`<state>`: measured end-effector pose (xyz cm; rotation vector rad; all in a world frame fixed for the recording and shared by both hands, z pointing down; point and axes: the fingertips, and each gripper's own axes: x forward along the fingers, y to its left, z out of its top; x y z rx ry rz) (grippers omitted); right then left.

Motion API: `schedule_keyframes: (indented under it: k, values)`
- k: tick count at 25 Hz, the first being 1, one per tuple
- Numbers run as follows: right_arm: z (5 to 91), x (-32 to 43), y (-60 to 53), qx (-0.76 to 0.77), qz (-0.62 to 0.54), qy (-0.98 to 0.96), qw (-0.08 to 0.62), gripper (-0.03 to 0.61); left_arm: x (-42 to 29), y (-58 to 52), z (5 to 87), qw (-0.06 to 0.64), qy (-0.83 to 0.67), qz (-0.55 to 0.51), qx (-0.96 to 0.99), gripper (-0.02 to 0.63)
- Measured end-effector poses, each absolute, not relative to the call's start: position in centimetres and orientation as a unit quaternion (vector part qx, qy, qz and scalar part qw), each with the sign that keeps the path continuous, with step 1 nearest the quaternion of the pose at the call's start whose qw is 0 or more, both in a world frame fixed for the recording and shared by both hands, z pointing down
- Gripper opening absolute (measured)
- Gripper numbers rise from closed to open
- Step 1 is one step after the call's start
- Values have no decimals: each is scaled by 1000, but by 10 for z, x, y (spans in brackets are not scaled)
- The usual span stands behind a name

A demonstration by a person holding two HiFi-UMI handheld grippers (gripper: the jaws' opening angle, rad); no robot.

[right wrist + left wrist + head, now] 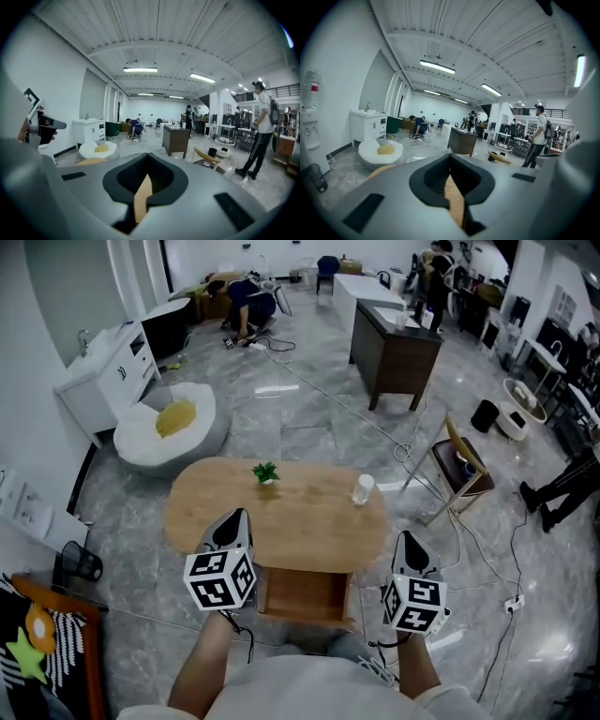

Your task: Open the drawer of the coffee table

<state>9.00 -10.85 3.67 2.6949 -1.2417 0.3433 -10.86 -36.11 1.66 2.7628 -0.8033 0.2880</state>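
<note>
The oval wooden coffee table [300, 512] stands on the grey marble floor, and its drawer [302, 596] is pulled out of the near side toward the person. The left gripper [239, 515] is over the table's near-left edge, just left of the drawer. The right gripper [405, 536] is at the table's near-right end. Both have their jaws closed together, holding nothing. A small potted plant [266, 472] and a white cup [363, 488] stand on the far part of the table.
</note>
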Motion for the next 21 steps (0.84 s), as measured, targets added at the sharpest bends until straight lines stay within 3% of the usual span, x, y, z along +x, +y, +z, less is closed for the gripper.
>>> schedule_keyframes:
  k: [21]
  values:
    - [35, 100, -78, 909, 129, -393, 51, -2, -101, -343, 26, 154, -271, 97, 945, -9]
